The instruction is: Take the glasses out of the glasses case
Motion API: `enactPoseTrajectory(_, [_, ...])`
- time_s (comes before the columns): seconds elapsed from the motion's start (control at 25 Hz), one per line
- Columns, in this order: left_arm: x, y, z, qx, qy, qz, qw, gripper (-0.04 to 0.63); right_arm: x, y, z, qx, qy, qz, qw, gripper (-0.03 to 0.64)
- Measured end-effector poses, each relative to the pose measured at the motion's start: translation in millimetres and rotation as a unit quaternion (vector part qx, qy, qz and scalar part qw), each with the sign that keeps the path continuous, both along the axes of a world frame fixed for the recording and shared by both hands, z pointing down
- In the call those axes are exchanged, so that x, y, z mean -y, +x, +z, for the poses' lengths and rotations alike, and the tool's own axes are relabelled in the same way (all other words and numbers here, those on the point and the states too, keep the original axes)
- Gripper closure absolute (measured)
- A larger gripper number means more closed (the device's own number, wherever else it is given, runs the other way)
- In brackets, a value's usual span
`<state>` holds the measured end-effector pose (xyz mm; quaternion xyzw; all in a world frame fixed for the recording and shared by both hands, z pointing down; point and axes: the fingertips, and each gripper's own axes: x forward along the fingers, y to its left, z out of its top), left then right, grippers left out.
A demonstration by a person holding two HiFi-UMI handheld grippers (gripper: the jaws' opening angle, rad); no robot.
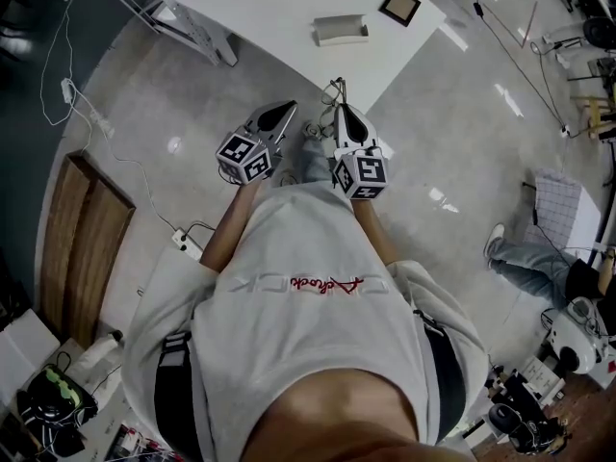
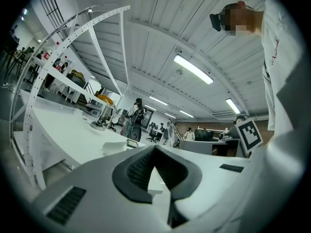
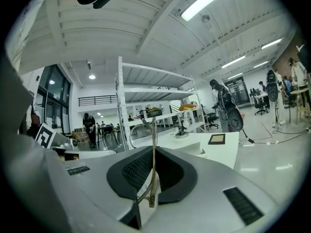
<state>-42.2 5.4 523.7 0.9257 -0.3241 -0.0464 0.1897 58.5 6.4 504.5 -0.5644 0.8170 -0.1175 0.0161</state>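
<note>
The right gripper [image 1: 339, 110] sits at the centre of the head view, its claw clamped together on one temple arm of the thin wire-framed glasses [image 3: 153, 149]. The arm stands upright between the pads and the lens rims stick out past the tips. Just left of it, the left gripper [image 1: 288, 108] has its claw closed too, with nothing between the jaws. Both are held over the glossy grey floor [image 1: 462, 142]. The pale grey rectangular glasses case [image 1: 341, 30] lies well apart from them, at the top centre on the white table [image 1: 269, 8], near a small dark square frame [image 1: 399, 6].
</note>
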Motion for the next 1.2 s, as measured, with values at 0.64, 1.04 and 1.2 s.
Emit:
enactPoseTrajectory(0.64, [-19.8,6.7,-7.2,0.005,0.016,0.007,0.9998,0.6,-22.3,8.3,-3.2,-0.004,0.01,0.008,1.0,0.588])
enactPoseTrajectory(1.04, [-21.5,-1.7,-6.1,0.006,0.014,0.007,0.9999,0.6,-24.2,0.0,-1.5,-0.01,0.007,0.01,1.0,0.588])
enactPoseTrajectory(1.2, [-21.6,-4.4,-5.7,0.011,0.017,0.01,0.9997,0.6,-24.7,-3.1,-0.6,-0.016,0.008,0.009,1.0,0.588])
